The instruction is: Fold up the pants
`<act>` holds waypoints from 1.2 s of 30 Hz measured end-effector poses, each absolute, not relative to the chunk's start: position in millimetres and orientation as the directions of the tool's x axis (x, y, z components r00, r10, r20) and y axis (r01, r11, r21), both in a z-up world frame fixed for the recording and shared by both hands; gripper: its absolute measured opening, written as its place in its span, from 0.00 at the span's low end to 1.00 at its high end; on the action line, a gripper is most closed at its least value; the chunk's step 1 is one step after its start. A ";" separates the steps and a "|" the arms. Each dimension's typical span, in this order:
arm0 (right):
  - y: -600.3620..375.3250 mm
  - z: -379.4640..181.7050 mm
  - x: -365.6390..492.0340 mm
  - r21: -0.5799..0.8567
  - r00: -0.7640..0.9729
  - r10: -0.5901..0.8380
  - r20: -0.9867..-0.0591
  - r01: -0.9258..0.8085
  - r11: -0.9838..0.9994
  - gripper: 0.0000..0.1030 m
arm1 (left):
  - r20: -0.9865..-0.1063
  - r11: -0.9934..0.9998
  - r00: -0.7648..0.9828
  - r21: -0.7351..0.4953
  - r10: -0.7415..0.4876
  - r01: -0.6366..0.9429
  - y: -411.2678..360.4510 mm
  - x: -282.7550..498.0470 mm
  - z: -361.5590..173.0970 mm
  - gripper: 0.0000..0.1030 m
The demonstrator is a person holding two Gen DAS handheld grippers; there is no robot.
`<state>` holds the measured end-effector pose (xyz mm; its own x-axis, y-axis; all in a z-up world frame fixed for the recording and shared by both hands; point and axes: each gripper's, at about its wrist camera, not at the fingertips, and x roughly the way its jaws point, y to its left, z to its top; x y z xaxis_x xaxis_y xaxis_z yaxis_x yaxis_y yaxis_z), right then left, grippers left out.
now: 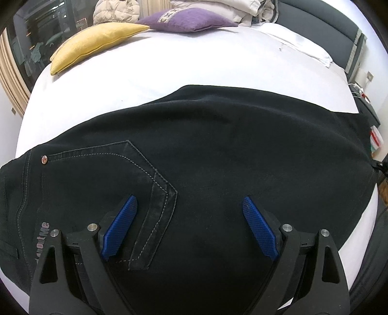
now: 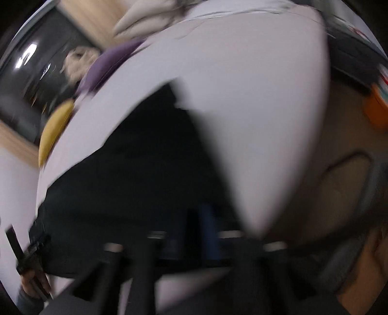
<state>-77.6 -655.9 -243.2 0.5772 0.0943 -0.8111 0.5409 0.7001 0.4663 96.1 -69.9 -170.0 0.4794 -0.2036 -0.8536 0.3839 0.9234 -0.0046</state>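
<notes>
You can find only one piece of lettering: a pale printed strip [image 1: 43, 233] on the black pants [image 1: 206, 150], left of the stitched back pocket [image 1: 145, 193] and near the waistband. It runs sideways and partly sits behind the gripper frame, so you cannot read its letters. The blurred right wrist view gives you nothing legible.

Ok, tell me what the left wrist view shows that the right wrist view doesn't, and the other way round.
Only the left wrist view shows the left claw open above the pants, plus their stitched back pocket and rivet, all sharp. Only the right wrist view, heavily blurred, shows the right claw shut at the pants' edge (whether it grips cloth is unclear), an orange object off the bed, and a hand at lower left. Both show the dark pants, white bed sheet, yellow cushion and purple cushion.
</notes>
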 end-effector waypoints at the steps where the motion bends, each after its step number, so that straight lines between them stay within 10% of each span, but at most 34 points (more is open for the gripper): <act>1: -657.3 -239.7 -83.3 0.425 0.547 0.052 -0.835 0.582 0.694 0.00 | -0.854 0.924 0.480 -0.005 -0.202 0.381 -69.3 96.9 -169.1 0.87; 3: -653.3 -227.1 -91.9 0.217 0.407 -0.124 -0.905 0.693 0.688 0.28 | -0.853 0.927 0.480 -0.010 -0.204 0.375 -67.2 97.8 -167.0 0.87; 12: -587.3 -209.6 -44.2 0.549 0.613 0.264 -0.744 0.338 0.765 0.45 | -0.843 0.907 0.481 -0.017 -0.239 0.421 -81.3 91.9 -162.4 0.87; 16: -603.1 -240.0 -50.4 0.451 0.521 0.166 -0.838 0.488 0.747 0.14 | -0.852 0.896 0.480 0.030 -0.209 0.444 -82.1 89.9 -174.1 0.87; 21: -636.6 -216.4 -85.7 0.204 0.370 -0.111 -0.922 0.710 0.674 0.30 | -0.818 0.907 0.501 -0.059 -0.284 0.417 -63.8 92.7 -154.8 0.87; 27: -550.6 -160.7 -10.8 0.494 0.650 0.204 -0.732 0.300 0.816 0.43 | -0.771 0.931 0.578 -0.054 -0.269 0.360 -36.4 118.7 -129.7 0.87; 36: -334.6 -190.9 220.2 0.720 0.361 0.729 -0.581 -0.189 0.667 0.45 | -0.851 0.981 0.511 -0.026 -0.123 0.194 41.4 153.7 -154.0 0.87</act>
<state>220.2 -334.6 -190.9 0.3605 0.7294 -0.5813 -0.1887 0.6674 0.7204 153.7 41.4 -154.0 0.5112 -0.1232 -0.8506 0.1936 0.9807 -0.0257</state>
